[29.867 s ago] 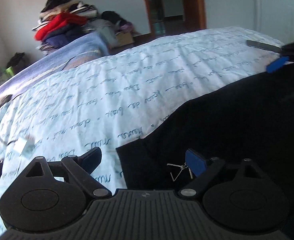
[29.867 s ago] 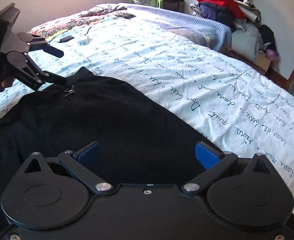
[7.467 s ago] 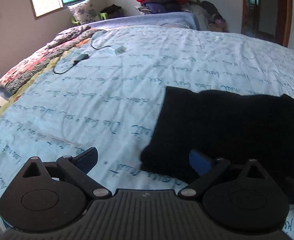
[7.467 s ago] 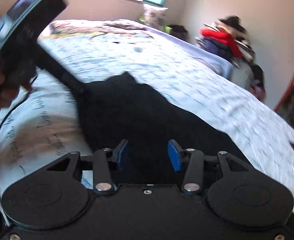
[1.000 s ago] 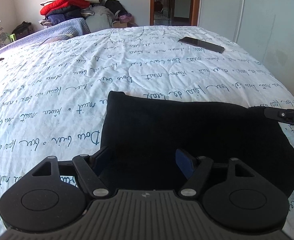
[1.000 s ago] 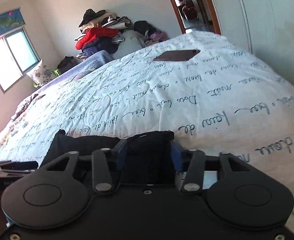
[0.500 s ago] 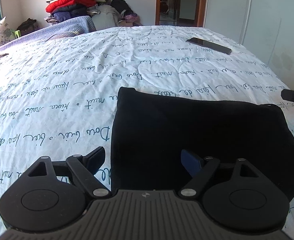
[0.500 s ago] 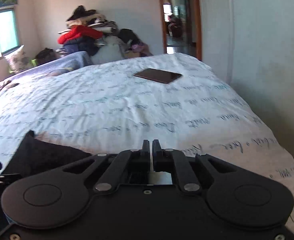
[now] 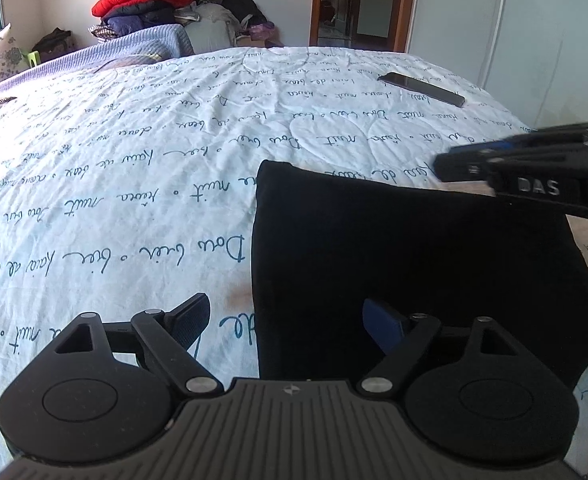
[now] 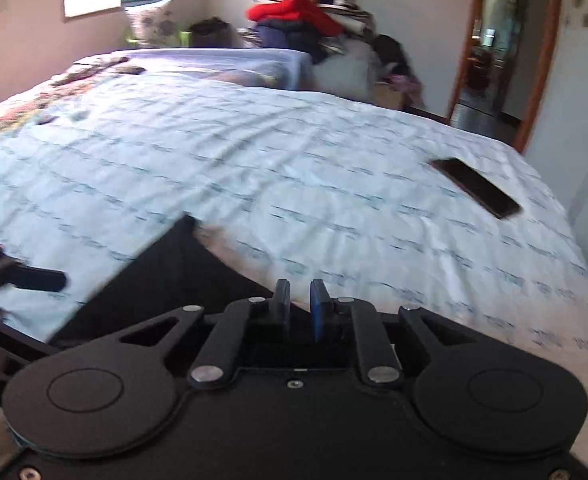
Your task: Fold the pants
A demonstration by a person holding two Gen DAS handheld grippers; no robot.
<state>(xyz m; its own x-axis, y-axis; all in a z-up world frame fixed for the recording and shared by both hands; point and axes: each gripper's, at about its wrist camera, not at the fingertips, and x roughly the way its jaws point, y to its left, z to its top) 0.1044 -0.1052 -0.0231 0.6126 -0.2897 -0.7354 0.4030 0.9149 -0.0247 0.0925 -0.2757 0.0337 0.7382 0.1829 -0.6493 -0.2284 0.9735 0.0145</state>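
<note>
The black pants [image 9: 414, 248] lie folded into a flat rectangle on the white bed cover with blue writing [image 9: 134, 168]. My left gripper [image 9: 286, 320] is open wide and straddles the pants' near left edge, one finger over the sheet and the blue pad over the cloth. My right gripper [image 9: 446, 162] hovers above the pants' far right corner. In the right wrist view its jaws [image 10: 300, 304] are opening, a narrow gap shows, and nothing is between them. That view also shows the pants [image 10: 174, 276] at lower left, with a finger of the left gripper [image 10: 34, 278] beside them.
A dark phone [image 9: 422, 88] lies on the cover at the far right, also visible as the phone [image 10: 478, 192]. A pile of clothes [image 9: 146, 0] stands behind the bed. A doorway [image 9: 358, 4] and a pale wall lie to the right.
My right gripper let go of the pants' folded corner, shut empty, lifted and rolled, and now its jaws stand slightly apart. My left gripper opened wider and drifted to the pants' left edge.
</note>
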